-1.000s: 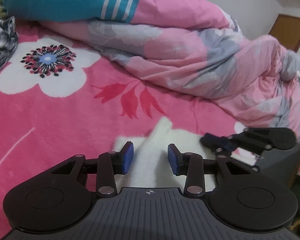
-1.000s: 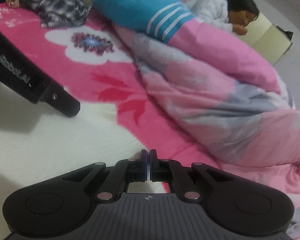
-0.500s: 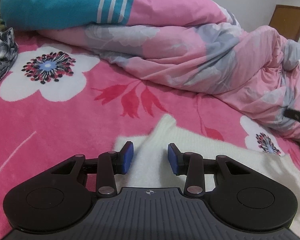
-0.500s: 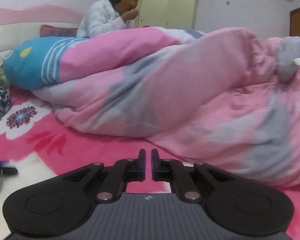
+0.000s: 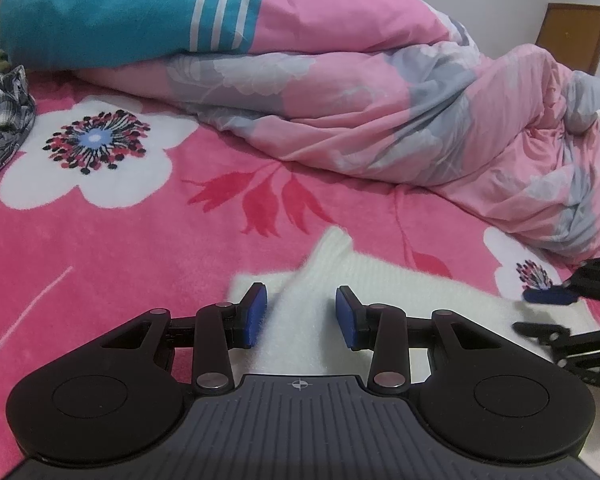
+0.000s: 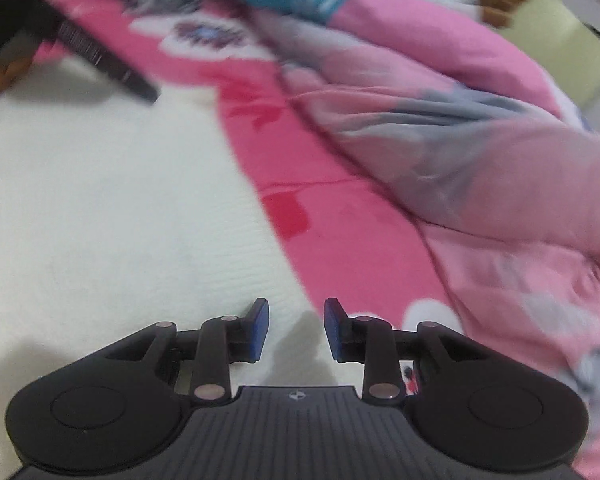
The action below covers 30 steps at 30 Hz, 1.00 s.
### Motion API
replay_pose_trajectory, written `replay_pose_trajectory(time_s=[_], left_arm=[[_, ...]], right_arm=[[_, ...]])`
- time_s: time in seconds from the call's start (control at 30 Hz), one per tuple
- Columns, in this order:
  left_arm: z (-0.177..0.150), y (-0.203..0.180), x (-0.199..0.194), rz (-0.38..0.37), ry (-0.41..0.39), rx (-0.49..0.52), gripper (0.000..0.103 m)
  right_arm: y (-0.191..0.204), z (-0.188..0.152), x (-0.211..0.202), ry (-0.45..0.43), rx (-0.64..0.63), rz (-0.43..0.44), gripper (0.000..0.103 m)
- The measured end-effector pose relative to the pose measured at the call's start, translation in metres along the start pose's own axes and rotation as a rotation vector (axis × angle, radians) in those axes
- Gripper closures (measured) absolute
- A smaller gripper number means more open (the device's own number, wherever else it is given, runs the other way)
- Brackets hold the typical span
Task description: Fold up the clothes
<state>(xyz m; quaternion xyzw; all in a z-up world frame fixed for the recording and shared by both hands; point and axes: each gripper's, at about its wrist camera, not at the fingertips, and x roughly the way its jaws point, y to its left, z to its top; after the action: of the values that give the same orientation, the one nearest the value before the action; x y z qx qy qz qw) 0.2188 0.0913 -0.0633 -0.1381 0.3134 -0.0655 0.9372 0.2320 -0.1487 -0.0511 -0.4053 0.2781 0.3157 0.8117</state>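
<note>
The right gripper (image 6: 296, 330) is now standing with its jaws parted over the near right edge of the white sweater (image 6: 112, 208), where half a second ago they were clenched and the camera was looking level across the quilt (image 6: 460, 152); its view is blurring, so it is evidently swinging down toward the garment, and nothing is lying between its pads; that reads as a fresh approach for a grip, though on which part of the edge I cannot tell. The left gripper (image 5: 301, 316) is sitting where it was a second ago, jaws released, straddling a raised ridge of the sweater (image 5: 400, 280) without pinching it, the blue pads (image 5: 257, 312) standing just beside the knit on either side. The sweater is lying spread on the pink floral blanket (image 5: 140, 240), near the viewer, with a narrow tongue pointing far toward the red leaf print; the quilt is heaped along the far and right side, and a plaid shirt (image 5: 4, 120) is lying at the far left. In the left view the right gripper (image 5: 564, 308) is coming back in at the right edge, having been almost out of sight half a second ago. The fold is not yet begun; both tools seem to be lining up on the same garment.
</note>
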Motion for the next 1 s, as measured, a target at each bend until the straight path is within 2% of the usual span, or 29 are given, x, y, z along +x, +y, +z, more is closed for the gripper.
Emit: replay_pose_trajectory(time_s=[0.1,0.13,0.3,0.53,0.73,0.77,0.8,0.83,0.87,0.93,1.0], left_arm=[[0.0,0.0,0.0,-0.001,0.002,0.0,0.065],[0.0,0.0,0.0,-0.001,0.002,0.0,0.065],[0.001,0.0,0.0,-0.002,0.001,-0.001,0.065],[0.001,0.001,0.001,-0.005,0.001,-0.007,0.065],[0.0,0.0,0.0,-0.003,-0.001,-0.003,0.065],[0.0,0.0,0.0,-0.003,-0.001,-0.003,0.065],[0.0,0.0,0.0,-0.003,-0.001,-0.003,0.065],[0.0,0.0,0.0,-0.003,-0.002,-0.002,0.065],[0.0,0.0,0.0,-0.003,-0.001,-0.002,0.065],[0.0,0.001,0.001,-0.003,-0.001,-0.002,0.065],[0.001,0.001,0.001,-0.003,0.0,-0.004,0.065]], right_arm=[[0.005,0.0,0.002,0.015,-0.033,0.027,0.084],[0.007,0.0,0.002,0.018,-0.037,0.027,0.084],[0.012,0.0,0.004,0.025,-0.023,0.006,0.099],[0.012,0.007,-0.006,-0.009,-0.004,-0.151,0.101],[0.013,-0.002,0.029,0.026,0.059,-0.192,0.1],[0.004,-0.003,0.027,0.016,0.129,-0.181,0.099],[-0.014,-0.008,0.02,-0.001,0.256,-0.178,0.094],[-0.034,-0.014,0.013,-0.019,0.391,-0.175,0.094],[-0.051,-0.025,0.007,-0.021,0.49,-0.217,0.093],[-0.089,-0.059,-0.012,-0.023,0.706,-0.284,0.093],[-0.112,-0.09,-0.034,-0.046,0.888,-0.28,0.093]])
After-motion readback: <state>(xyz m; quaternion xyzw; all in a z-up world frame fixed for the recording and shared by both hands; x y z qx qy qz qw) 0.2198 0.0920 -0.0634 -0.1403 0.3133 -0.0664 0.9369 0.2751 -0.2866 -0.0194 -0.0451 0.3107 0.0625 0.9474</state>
